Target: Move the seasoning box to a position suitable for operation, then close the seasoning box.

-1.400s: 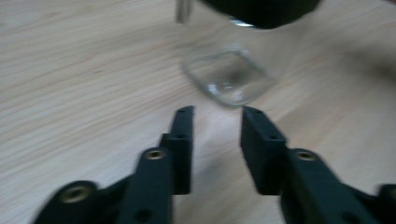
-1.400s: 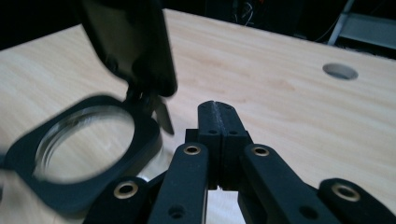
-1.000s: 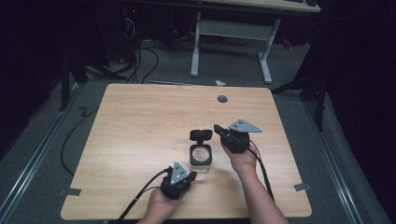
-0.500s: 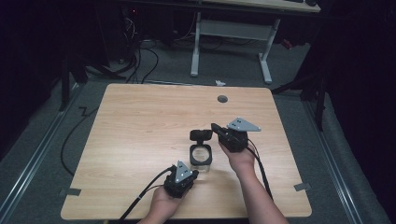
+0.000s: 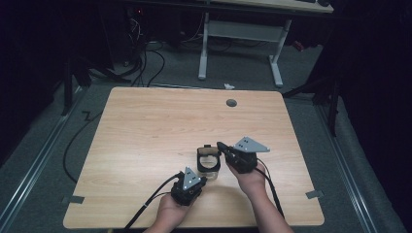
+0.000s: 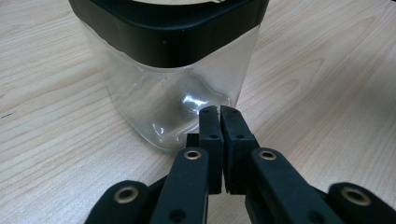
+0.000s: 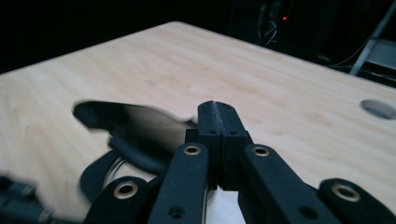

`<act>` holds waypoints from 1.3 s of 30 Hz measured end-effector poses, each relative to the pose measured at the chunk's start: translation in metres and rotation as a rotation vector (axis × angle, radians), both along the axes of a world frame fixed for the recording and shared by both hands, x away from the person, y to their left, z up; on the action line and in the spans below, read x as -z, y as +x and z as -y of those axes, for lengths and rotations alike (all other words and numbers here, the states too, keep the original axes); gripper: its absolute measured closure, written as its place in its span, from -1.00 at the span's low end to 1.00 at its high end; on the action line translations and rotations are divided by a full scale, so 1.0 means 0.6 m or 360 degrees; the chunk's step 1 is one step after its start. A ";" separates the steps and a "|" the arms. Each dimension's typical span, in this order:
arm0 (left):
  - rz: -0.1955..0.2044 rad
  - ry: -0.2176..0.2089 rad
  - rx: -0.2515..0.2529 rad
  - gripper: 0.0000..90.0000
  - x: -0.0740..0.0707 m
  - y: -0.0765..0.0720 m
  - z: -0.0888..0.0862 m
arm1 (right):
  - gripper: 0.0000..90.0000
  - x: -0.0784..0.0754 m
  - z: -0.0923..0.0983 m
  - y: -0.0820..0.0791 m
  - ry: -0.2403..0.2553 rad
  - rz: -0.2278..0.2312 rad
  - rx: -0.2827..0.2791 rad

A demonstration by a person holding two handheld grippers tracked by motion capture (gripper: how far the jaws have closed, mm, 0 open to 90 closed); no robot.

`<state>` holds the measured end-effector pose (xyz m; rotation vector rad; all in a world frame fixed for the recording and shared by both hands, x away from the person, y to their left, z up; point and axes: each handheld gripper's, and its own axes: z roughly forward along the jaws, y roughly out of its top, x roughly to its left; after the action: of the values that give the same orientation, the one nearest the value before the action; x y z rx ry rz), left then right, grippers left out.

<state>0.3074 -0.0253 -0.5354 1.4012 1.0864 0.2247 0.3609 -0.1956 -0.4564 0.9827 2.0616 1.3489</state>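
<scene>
Each hand-held gripper, the left gripper (image 5: 198, 180) and the right gripper (image 5: 224, 147), is built of black parts and topped by a grey three-cornered plate. Brass-ringed screw holes are seen along the black jaws. Black cables are trailed from both, and no sleeves are worn on the forearms.

I see the light wooden counter (image 5: 145, 136) with a round grey hole (image 5: 231, 103) near its upper edge. A white desk frame (image 5: 240, 34) stands on grey floor at the top centre, and black cables (image 5: 141, 58) tangle at upper left.
</scene>
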 end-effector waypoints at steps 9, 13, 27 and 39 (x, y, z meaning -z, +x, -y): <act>-0.0013 -0.0018 -0.0003 0.93 -0.002 0.000 -0.003 | 1.00 0.023 -0.001 -0.036 -0.0022 -0.0019 -0.0021; 0.0012 -0.0004 0.0023 0.89 -0.008 -0.009 -0.015 | 0.99 0.015 0.014 -0.040 -0.0022 -0.0004 0.0013; 0.0122 0.0088 -0.0426 0.28 -0.027 0.048 -0.241 | 0.39 0.041 0.113 -0.047 -0.0096 -0.0053 0.0325; 0.0079 0.0135 -0.0629 0.06 -0.001 0.049 -0.316 | -0.16 0.103 0.219 -0.114 -0.0003 -0.0256 0.0721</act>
<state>0.3367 0.1643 -0.5347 1.2369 1.3188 0.5934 0.2924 -0.3272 -0.5181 1.4897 1.7947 1.0570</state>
